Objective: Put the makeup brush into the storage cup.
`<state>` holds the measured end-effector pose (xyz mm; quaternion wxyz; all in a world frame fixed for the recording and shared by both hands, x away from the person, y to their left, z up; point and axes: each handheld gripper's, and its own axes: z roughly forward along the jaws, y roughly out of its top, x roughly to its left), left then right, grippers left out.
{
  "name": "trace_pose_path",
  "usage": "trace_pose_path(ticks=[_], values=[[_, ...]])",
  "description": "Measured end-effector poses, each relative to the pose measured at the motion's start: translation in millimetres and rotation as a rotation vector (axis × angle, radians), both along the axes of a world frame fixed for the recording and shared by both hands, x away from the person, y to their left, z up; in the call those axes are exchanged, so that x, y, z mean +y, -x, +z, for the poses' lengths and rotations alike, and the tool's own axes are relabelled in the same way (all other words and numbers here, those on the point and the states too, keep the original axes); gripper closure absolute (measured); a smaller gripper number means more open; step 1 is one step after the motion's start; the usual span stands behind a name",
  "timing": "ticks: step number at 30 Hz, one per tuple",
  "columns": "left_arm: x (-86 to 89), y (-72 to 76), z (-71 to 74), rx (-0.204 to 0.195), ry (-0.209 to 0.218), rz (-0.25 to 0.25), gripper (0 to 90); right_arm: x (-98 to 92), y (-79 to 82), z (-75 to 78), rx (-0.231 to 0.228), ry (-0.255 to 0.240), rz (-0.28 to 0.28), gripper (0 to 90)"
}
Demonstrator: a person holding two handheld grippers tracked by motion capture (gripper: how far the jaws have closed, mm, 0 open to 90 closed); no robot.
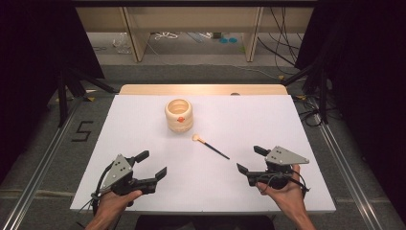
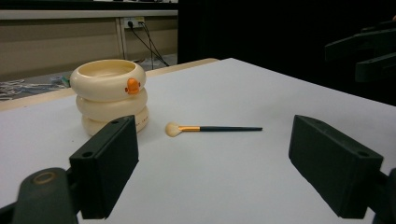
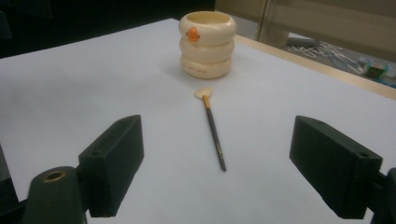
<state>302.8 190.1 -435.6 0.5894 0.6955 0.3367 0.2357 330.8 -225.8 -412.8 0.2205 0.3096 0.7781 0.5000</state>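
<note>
Right gripper view: brush (image 3: 214,130) lies well ahead of the wide-apart right gripper (image 3: 217,170), untouched

On the table (image 1: 143,124), the holder (image 1: 179,115) stands toward the far edge. The brush (image 1: 211,146) lies just before it to the right, head nearest the holder. The left gripper (image 1: 154,165) and right gripper (image 1: 250,160) sit nearer, either side.

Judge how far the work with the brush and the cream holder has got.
Nothing looks done: the brush lies flat on the white table, apart from the cream holder. Nothing is in hand: left gripper and right gripper hover open, short of it. Probably left: grasping the brush and standing it in the holder.
</note>
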Motion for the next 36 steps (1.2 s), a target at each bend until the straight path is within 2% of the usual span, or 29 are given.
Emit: trace_pose_path(ticks=[4,5,7,9,12,13,14,15,16,19,20,26,31,32,36], values=[[0.3,0.1,0.0,0.0,0.0,0.0,15.6,6.4,-7.0,6.8,-0.01,0.037,0.008,19.0],[0.6,0.0,0.0,0.001,0.001,0.001,15.6,7.5,-8.3,8.4,0.003,0.044,0.015,19.3],[0.7,-0.1,0.0,0.001,0.002,0.002,15.6,8.9,-10.5,9.2,-0.005,0.047,0.016,19.6],[0.7,0.1,-0.3,0.008,0.006,0.007,15.6,11.8,-15.8,11.5,0.024,0.071,0.03,20.6],[1.1,-0.3,-0.2,0.007,-0.005,0.006,15.6,14.2,-18.8,12.1,0.042,0.092,0.031,20.9],[1.0,-0.7,-0.7,0.011,-0.009,0.009,15.6,17.1,-22.5,12.4,0.066,0.117,0.045,20.9],[1.0,-0.7,-0.7,0.011,-0.009,0.009,15.6,17.1,-22.5,12.4,0.066,0.117,0.045,20.9],[0.9,-0.7,-0.8,0.013,-0.008,0.01,15.6,18.8,-24.4,12.7,0.081,0.137,0.049,20.9],[1.0,-0.7,-0.8,0.015,-0.006,0.012,15.6,22.9,-28.6,13.5,0.116,0.17,0.068,22.9],[1.7,-0.8,-0.6,0.017,-0.006,0.014,15.6,29.4,-35.9,14.9,0.14,0.215,0.091,23.4],[1.9,-0.9,-0.7,0.017,-0.005,0.014,15.6,31.9,-37.9,15.5,0.16,0.226,0.093,23.7],[2.6,-1.1,-0.6,0.02,-0.008,0.02,15.6,44.9,-55.4,16.2,0.213,0.267,0.101,25.0],[3.0,-0.9,-0.7,0.023,-0.007,0.022,15.6,59.7,-70.0,11.5,0.237,0.322,0.112,25.7],[2.7,-1.9,-1.4,0.016,0.005,0.013,15.7,62.7,-72.6,10.8,0.25,0.333,0.117,25.8],[2.0,-1.4,-1.8,0.029,0.018,0.021,15.7,72.7,-83.9,9.6,0.296,0.375,0.131,27.6]])
